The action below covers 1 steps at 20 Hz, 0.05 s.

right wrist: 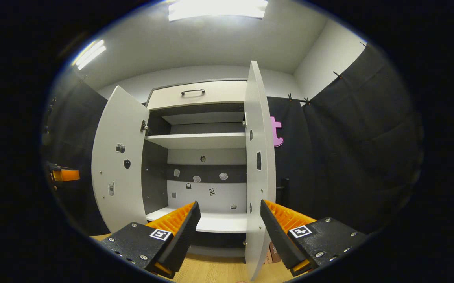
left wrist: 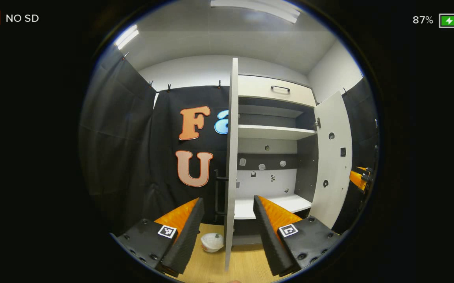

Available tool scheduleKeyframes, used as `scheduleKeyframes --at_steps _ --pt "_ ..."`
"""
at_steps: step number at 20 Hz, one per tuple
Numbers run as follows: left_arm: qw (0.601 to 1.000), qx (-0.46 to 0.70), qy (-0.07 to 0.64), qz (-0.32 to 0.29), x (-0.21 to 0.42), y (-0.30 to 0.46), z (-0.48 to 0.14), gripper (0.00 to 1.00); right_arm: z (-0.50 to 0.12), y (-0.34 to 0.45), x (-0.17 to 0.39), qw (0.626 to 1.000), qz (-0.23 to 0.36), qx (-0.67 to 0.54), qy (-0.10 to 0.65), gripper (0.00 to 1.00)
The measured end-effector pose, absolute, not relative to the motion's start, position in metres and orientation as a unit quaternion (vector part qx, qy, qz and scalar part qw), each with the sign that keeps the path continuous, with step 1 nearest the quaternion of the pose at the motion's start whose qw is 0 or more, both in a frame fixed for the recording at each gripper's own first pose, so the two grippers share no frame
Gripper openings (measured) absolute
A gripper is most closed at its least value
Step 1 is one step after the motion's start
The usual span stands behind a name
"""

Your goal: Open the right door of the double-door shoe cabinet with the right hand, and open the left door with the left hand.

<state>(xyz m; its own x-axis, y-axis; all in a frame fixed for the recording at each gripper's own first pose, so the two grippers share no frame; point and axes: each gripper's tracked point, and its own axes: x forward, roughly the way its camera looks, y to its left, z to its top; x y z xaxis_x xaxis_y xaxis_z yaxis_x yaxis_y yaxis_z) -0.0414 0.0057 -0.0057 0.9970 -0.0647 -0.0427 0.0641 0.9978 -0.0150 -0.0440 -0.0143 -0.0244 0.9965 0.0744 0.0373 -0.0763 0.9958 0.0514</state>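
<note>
The white shoe cabinet point(left wrist: 276, 132) stands with both doors swung out. In the left gripper view the left door point(left wrist: 231, 157) is seen edge-on, its black handle point(left wrist: 217, 192) on the outer side. My left gripper point(left wrist: 228, 199) is open, its fingers straddling that door's edge without pressing on it. The right door point(left wrist: 333, 157) hangs open farther right, with the other gripper point(left wrist: 360, 179) beside it. In the right gripper view the right door point(right wrist: 259, 157) is edge-on just inside my right finger. My right gripper point(right wrist: 229, 203) is open. The left door point(right wrist: 119, 165) stands wide, the left gripper point(right wrist: 65, 175) beyond it.
A drawer with a black handle point(right wrist: 192, 92) tops the cabinet; inside are a bare shelf point(right wrist: 199, 140) and bottom board point(right wrist: 215, 222). A white round object point(left wrist: 212, 241) lies on the wooden floor point(left wrist: 246, 263) by the left door. Small boxes point(right wrist: 272, 251) sit behind the right door. Black cloth walls close both sides.
</note>
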Motion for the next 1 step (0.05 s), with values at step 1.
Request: scheduleKeyframes --at_steps 1 --pt "0.999 -0.004 0.02 -0.027 -0.0426 0.0067 -0.0039 0.78 -0.0244 -0.0157 -0.0441 0.999 0.037 0.027 -0.018 0.93"
